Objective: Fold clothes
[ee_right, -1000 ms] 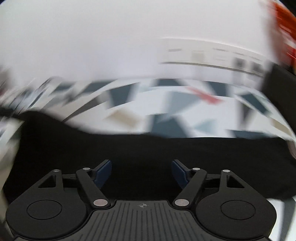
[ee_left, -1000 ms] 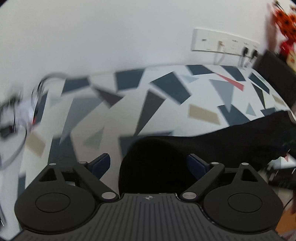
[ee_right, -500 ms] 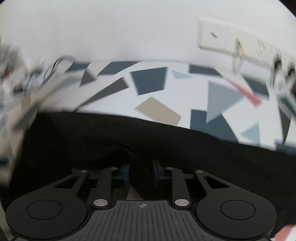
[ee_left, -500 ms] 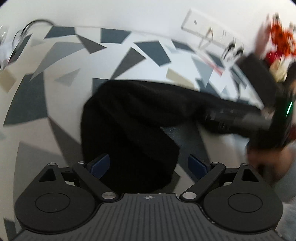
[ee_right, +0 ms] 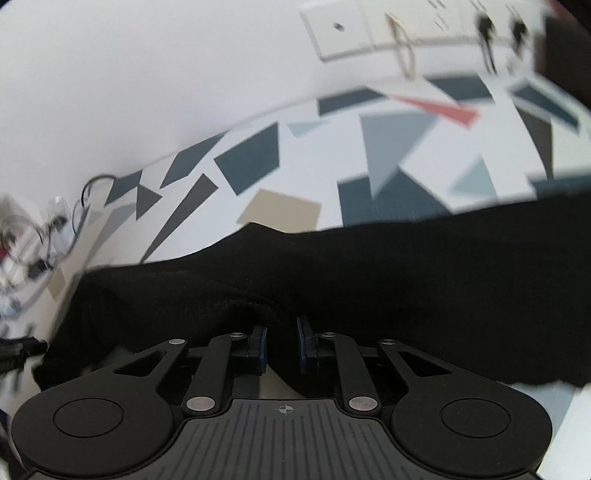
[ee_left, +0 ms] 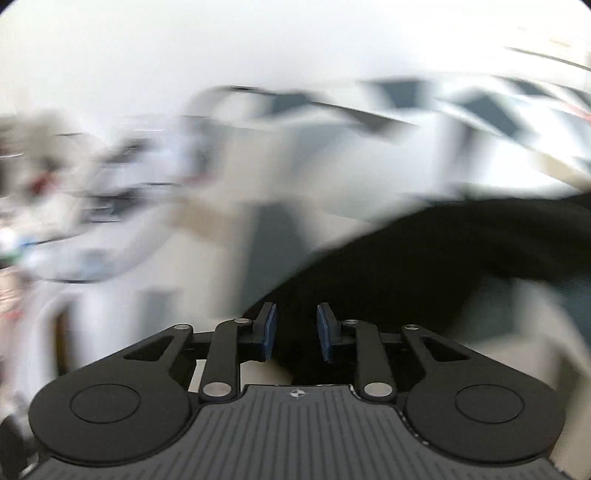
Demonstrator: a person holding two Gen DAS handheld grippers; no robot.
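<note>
A black garment (ee_right: 388, 280) lies across a table with a white cloth printed in grey, blue and beige shapes (ee_right: 258, 158). My right gripper (ee_right: 281, 341) is shut on a bunched fold of the garment at its near edge. In the blurred left wrist view the same black garment (ee_left: 424, 266) stretches off to the right, and my left gripper (ee_left: 295, 332) is shut on its near end, with dark fabric between the blue pads.
A white socket strip with plugs and a cable (ee_right: 406, 29) is on the wall behind the table. Loose cables and small clutter (ee_right: 40, 236) sit at the table's far left edge. The left wrist view is heavily motion-blurred.
The left gripper, open half a second ago, has closed on the garment and is swinging fast. The right gripper stays shut on the cloth and has shifted slightly.
</note>
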